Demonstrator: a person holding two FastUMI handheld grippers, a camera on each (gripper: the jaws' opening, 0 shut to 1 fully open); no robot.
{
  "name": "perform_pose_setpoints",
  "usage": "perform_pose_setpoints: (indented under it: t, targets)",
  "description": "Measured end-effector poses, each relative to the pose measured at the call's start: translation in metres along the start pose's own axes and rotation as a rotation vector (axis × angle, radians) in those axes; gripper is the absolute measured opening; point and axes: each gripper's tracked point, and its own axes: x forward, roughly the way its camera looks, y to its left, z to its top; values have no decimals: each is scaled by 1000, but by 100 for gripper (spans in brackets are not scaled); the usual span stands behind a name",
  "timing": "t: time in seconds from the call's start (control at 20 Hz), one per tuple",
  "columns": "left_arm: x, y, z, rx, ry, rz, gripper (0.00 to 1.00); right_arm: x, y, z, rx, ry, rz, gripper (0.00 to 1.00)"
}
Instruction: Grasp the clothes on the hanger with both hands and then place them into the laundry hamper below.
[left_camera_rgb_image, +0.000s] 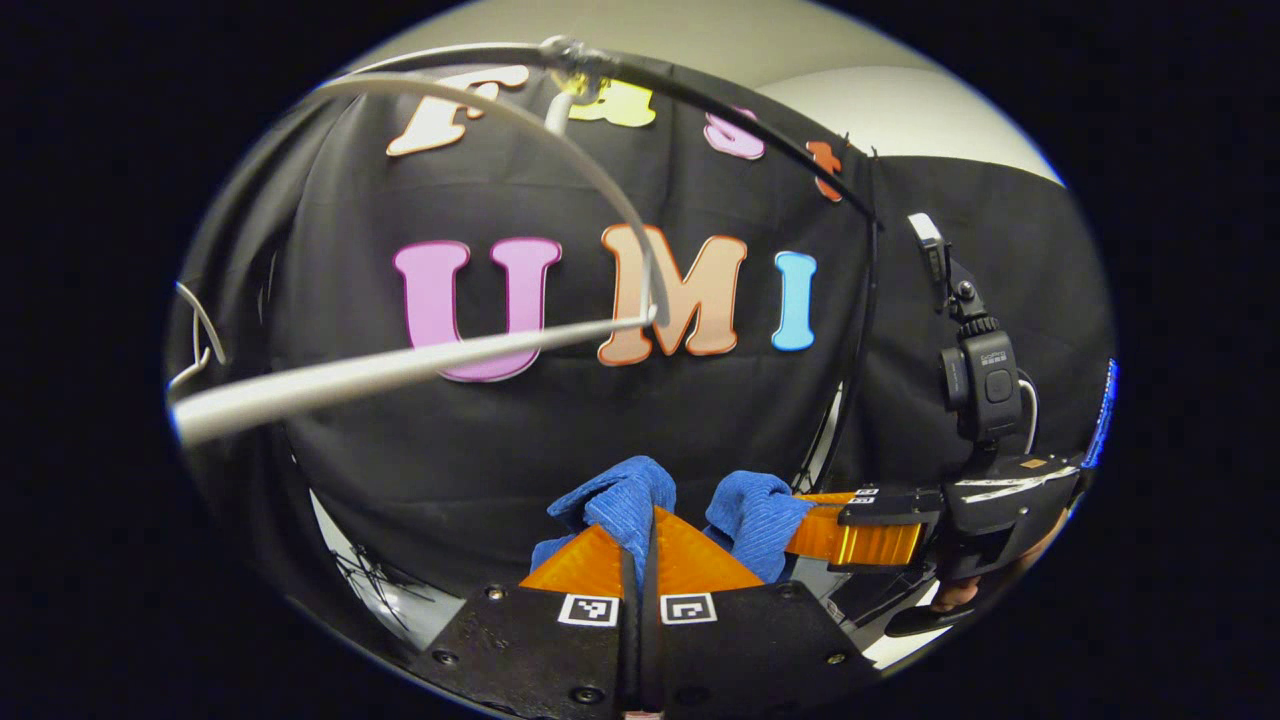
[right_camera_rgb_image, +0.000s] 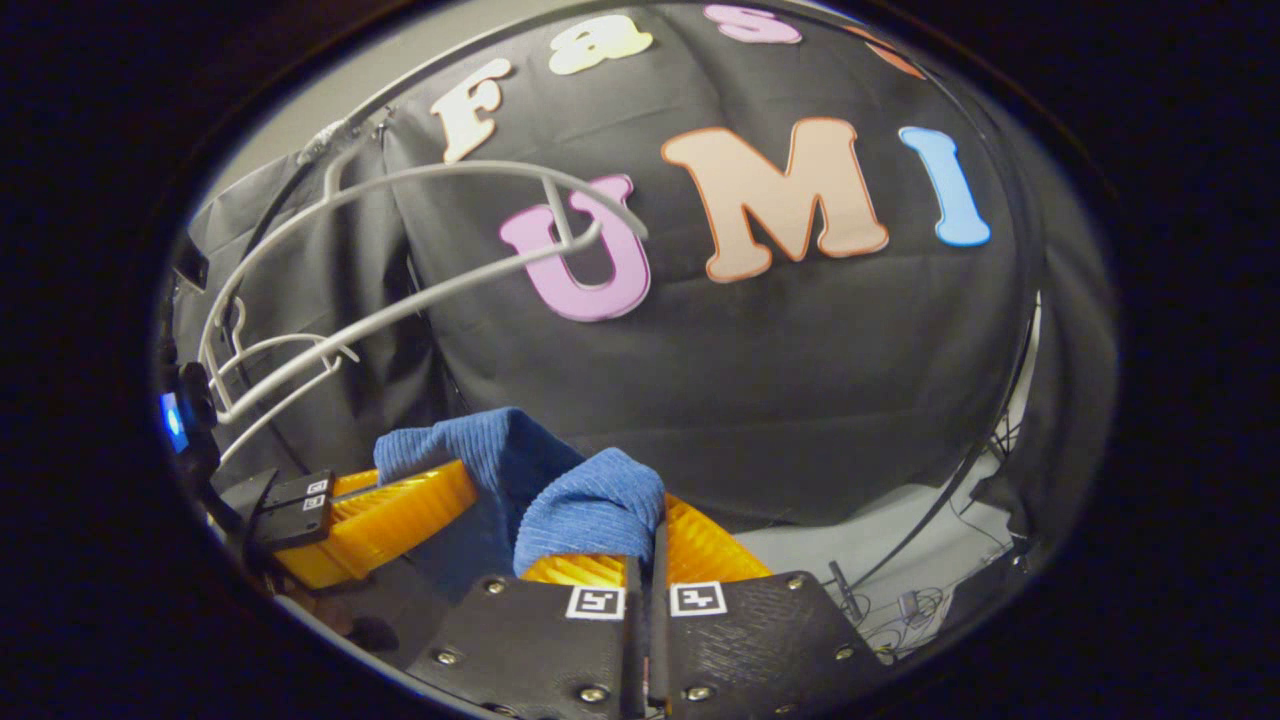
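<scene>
The blue cloth (left_camera_rgb_image: 620, 500) is bunched up below the white hanger (left_camera_rgb_image: 400, 370), which hangs bare from the black rail (left_camera_rgb_image: 720, 95). In the left gripper view my left gripper (left_camera_rgb_image: 650, 517) is shut on one fold of the cloth. Just to its right, my right gripper (left_camera_rgb_image: 802, 532) pinches another fold (left_camera_rgb_image: 755, 510). In the right gripper view my right gripper (right_camera_rgb_image: 660, 512) is shut on the cloth (right_camera_rgb_image: 590, 510). The cloth stretches left to my left gripper (right_camera_rgb_image: 462, 482), which clamps it too. The hanger (right_camera_rgb_image: 400, 312) tilts up at the upper left.
A hand (left_camera_rgb_image: 960, 592) holds the right gripper, which has a small camera (left_camera_rgb_image: 985, 380) mounted on it. Black cloth walls stand close behind. Pale floor with cables (right_camera_rgb_image: 900, 600) lies at the lower right, and a thin black pole (left_camera_rgb_image: 868, 330) runs down on the right.
</scene>
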Motion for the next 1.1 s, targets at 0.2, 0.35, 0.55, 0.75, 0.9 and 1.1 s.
perform_pose_setpoints:
  t: [0.2,0.35,0.55,0.75,0.9,1.1]
  targets:
    - [16,15,-32,-30,78,99,1,20,-8,-27,47,54,-15,2]
    - [34,13,-63,-104,154,115,1,48,-6,-56,38,128,0,2]
    - [48,7,-94,-90,205,94,1,76,-11,-91,27,210,-8,3]
    - [57,4,-141,-28,271,89,3,85,-33,-130,9,280,-51,3]
    - [57,3,-181,-71,376,99,1,91,-47,-169,-3,354,-74,4]
    - [60,2,-218,-94,482,110,2,91,-62,-199,5,417,-93,4]
